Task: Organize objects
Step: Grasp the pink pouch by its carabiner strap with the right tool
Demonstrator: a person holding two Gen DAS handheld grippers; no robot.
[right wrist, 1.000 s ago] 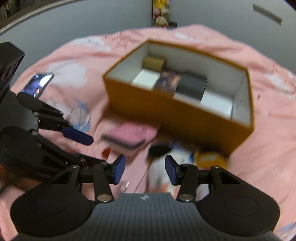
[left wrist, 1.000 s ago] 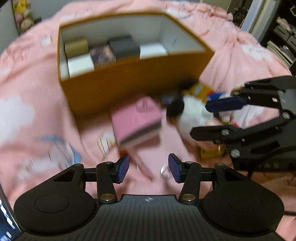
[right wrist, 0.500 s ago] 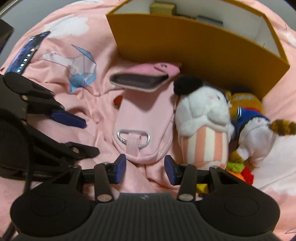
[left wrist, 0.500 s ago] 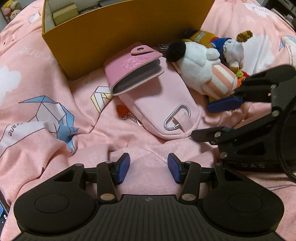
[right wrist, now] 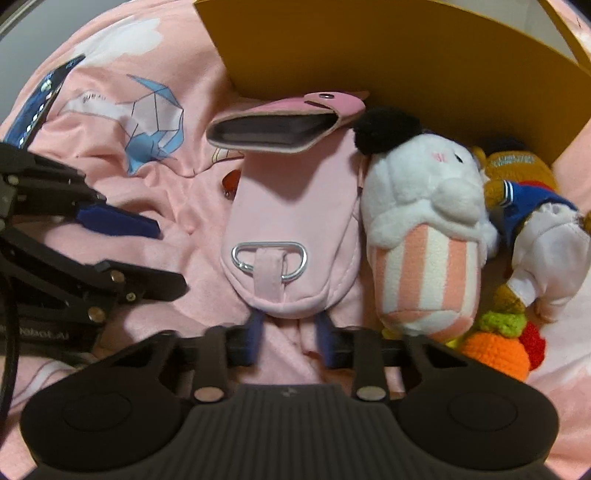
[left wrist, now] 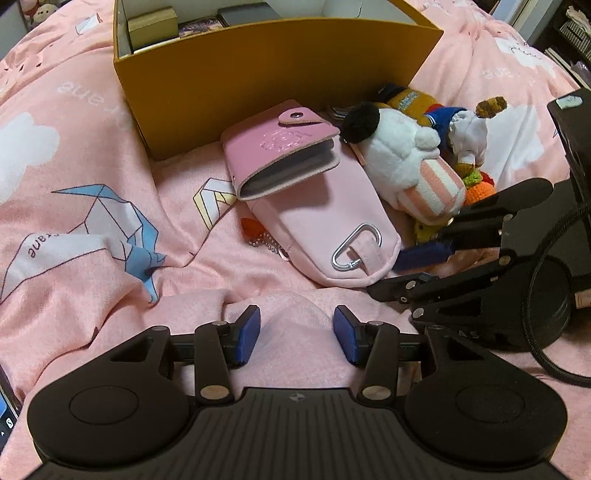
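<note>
A pale pink pouch [right wrist: 291, 221] with a metal carabiner lies on the pink blanket, and a pink card wallet [right wrist: 280, 118] rests on its far end. My right gripper [right wrist: 290, 332] has its jaws closing on the pouch's near end, the pads pinching the fabric. From the left wrist, the right gripper [left wrist: 397, 273] shows at the pouch's [left wrist: 325, 221] corner. My left gripper [left wrist: 297, 332] stands open over a blanket fold, just short of the pouch. A white plush [right wrist: 424, 221] with a striped body lies to the right of the pouch.
A yellow box [left wrist: 277, 66] holding small boxes [left wrist: 151, 22] stands behind the items. A sailor doll [right wrist: 528, 206] and crochet toys [right wrist: 495, 350] lie at the right. A phone [right wrist: 44, 99] rests at the far left. A red charm on a bead chain [left wrist: 251, 227] lies beside the pouch.
Both grippers have come down toward the pouch, so the box has slid up out of the views. The right gripper's jaws have narrowed onto the pouch's near end.
</note>
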